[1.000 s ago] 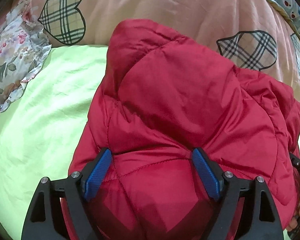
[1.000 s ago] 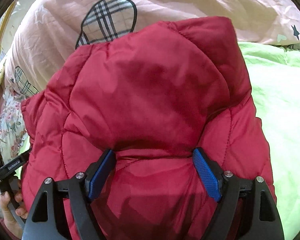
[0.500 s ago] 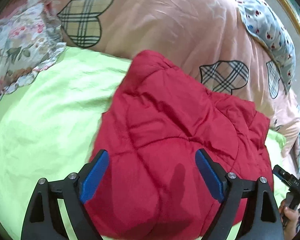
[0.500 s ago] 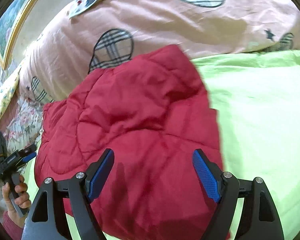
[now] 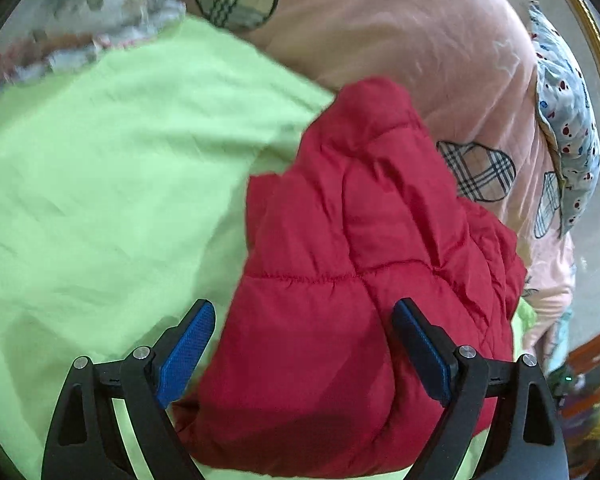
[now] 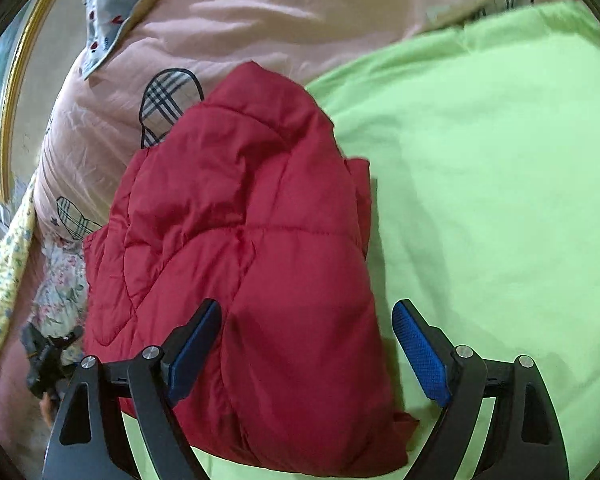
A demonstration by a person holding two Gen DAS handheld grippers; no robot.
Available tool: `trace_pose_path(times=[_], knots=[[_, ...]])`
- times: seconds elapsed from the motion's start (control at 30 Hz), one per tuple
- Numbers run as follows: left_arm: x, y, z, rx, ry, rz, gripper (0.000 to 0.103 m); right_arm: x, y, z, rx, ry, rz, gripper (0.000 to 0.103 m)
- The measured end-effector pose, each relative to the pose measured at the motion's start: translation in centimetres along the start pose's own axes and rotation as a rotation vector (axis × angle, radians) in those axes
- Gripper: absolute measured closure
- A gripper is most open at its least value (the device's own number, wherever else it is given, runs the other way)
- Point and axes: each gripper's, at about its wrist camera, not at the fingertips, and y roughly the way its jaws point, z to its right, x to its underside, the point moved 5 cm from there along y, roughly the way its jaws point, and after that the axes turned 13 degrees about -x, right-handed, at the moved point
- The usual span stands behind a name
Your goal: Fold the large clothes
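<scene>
Folding looked finished: the red quilted puffer jacket (image 5: 352, 280) lay bundled on the lime-green bedsheet (image 5: 100, 184). The left gripper (image 5: 304, 354) held wide fingers; the right gripper (image 6: 306, 354) fingers were opening, empty. Next: withdraw.

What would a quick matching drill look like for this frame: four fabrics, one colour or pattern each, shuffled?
Things:
1. puffer jacket
2. bed sheet
3. quilt
4. pillow

Colours or patterns:
A. pink with plaid hearts
B. plain lime green
C. light blue with small red prints
D. solid red, stitched in quilted panels

Pairs: 1-D, 2-B, 3-A, 4-C
</scene>
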Motion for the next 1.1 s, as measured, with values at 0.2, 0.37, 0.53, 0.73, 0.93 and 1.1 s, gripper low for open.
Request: trace_pose_path(times=[0.2, 0.37, 0.53, 0.73, 0.93, 1.1], knots=[[0.3, 3.4, 0.3, 0.099, -0.051, -0.092, 0.001, 1.0, 2.3, 0.0, -0.06, 0.051, -0.06, 0.011], [0.0, 4.7, 1.0, 0.086, -0.034, -0.094, 0.001, 1.2, 2.5, -0.2, -0.056, 0.047, -0.059, 0.009], [0.0, 4.9, 1.9, 0.076, 0.021, -0.07, 0.016, 1.5, 2.9, -0.4, -0.041, 0.029, -0.075, 0.017], [0.5, 2.3, 3.4, 0.09, 0.132, 0.0, 0.051, 1.6, 2.0, -1.7, -0.037, -0.005, -0.072, 0.059], [1.7, -1.6, 3.5, 0.127, 0.164, 0.009, 0.062, 2.1, -0.5, -3.5, -0.078, 0.001, -0.064, 0.073], [4.6, -5.4, 2.3, 0.161, 0.178, -0.003, 0.064, 4.8, -3.5, -4.6, -0.107, 0.013, -0.078, 0.074]])
